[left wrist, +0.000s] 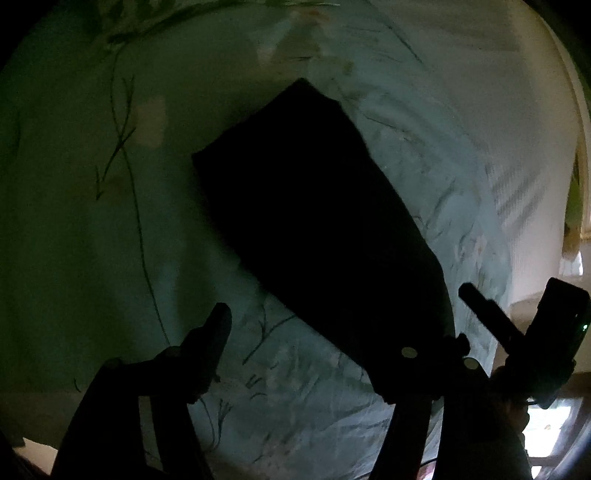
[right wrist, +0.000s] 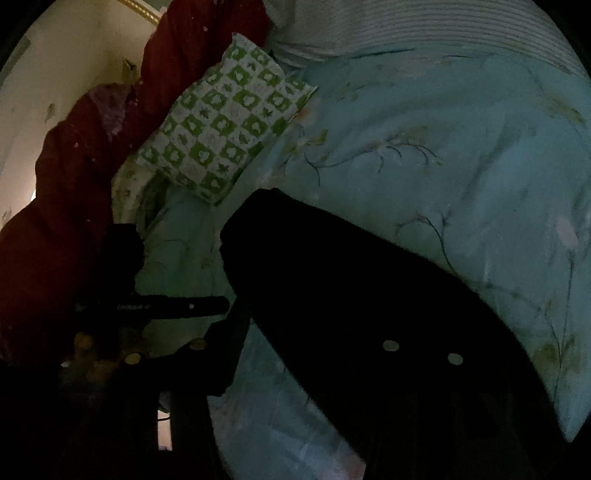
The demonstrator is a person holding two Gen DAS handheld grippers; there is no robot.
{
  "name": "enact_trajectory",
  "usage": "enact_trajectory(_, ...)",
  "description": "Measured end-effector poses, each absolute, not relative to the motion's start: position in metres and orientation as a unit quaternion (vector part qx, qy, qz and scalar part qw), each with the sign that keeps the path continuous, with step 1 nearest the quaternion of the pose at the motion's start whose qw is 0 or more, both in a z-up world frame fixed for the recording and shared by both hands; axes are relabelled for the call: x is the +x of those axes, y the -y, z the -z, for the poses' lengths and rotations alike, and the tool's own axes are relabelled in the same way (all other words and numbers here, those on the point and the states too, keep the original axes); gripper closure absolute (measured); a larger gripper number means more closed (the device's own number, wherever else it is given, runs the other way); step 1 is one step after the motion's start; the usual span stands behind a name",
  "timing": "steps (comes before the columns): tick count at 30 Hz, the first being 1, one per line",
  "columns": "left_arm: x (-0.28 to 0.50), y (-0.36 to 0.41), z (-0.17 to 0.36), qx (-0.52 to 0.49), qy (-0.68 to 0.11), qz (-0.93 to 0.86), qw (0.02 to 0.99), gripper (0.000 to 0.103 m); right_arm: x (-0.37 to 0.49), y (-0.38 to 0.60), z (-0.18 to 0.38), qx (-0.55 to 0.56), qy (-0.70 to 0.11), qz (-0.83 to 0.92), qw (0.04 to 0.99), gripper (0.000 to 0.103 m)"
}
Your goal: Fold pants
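The black pants lie folded into a long slab on the pale blue flowered bedspread, running from the upper middle to the lower right. My left gripper is open above their near end; its left finger stands over bare sheet, its right finger merges with the dark cloth. The right gripper shows at the right edge of that view, state unclear. In the right wrist view the pants fill the lower middle; the right gripper's fingers are lost in the dark, and the left gripper shows at the left.
A green-and-white checked pillow lies at the head of the bed. A dark red blanket is heaped along the left. A striped white cover lies beyond the bedspread. A cream wall stands behind.
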State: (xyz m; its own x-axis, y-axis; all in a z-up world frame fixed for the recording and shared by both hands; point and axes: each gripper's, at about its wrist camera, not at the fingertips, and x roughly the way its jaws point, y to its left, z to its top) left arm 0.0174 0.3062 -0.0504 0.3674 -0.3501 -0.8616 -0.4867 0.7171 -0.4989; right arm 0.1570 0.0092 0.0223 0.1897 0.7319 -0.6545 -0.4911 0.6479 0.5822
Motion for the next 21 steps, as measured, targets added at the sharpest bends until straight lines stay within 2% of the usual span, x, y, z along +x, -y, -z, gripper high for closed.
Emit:
enact_trajectory(11, 0.030, -0.318, 0.063, -0.403, -0.556, -0.078, 0.723, 0.032, 0.224, -0.063, -0.026, 0.062, -0.508, -0.434, 0.741, 0.049)
enact_trajectory(21, 0.034, -0.335, 0.073, -0.433, -0.555, -0.108, 0.702, 0.032, 0.265, -0.131, -0.006, -0.014, -0.541, -0.476, 0.693, 0.049)
